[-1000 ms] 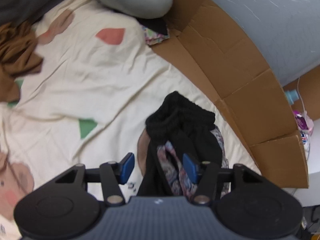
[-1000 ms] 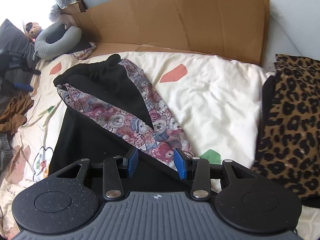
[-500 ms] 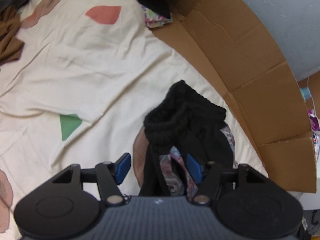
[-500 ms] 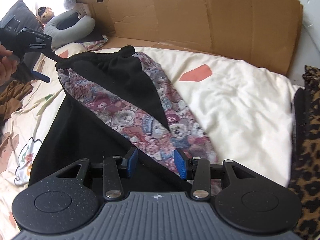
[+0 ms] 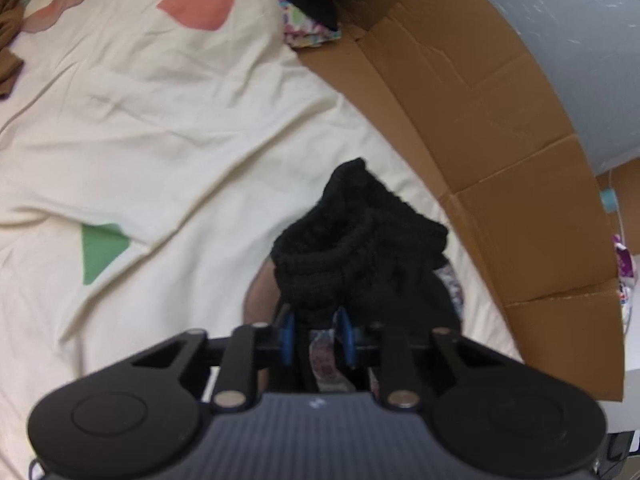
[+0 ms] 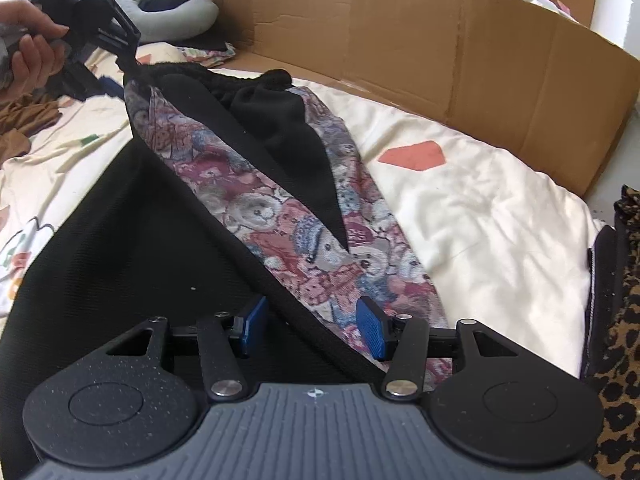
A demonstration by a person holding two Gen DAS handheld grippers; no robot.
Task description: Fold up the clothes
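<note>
While the cream bed sheet (image 6: 480, 208) with its coral, green and brown patches fills most of both views, a wall of brown cardboard (image 6: 440, 44) runs along its far edge, and no print can be read on it. Across the sheet lies the task's garment, the teddy-bear print garment (image 6: 280, 216), black on its other face, stretched from the near right corner up to the far left. Its black ribbed waistband (image 5: 352, 240) is bunched up right in front of the left gripper (image 5: 316, 336). That gripper's jaws are closing, and the blue pads are already pressing on a fold of black and printed cloth just behind the waistband. In the right wrist view, a person's hand (image 6: 28, 40) holds that same gripper at the garment's far corner.

At the near end, the right gripper (image 6: 312, 328) has a black edge of the garment and a strip of bear print running between its blue pads (image 6: 370, 334). Its jaws are opening; the pads stand clear of the cloth on both sides.

A leopard-print cloth (image 6: 624, 320) lies at the right edge, brown fabric (image 6: 24, 120) is crumpled at the far left, and a grey neck pillow (image 6: 172, 16) sits by the cardboard. Packets at the far rim are too blurred to read any label.
</note>
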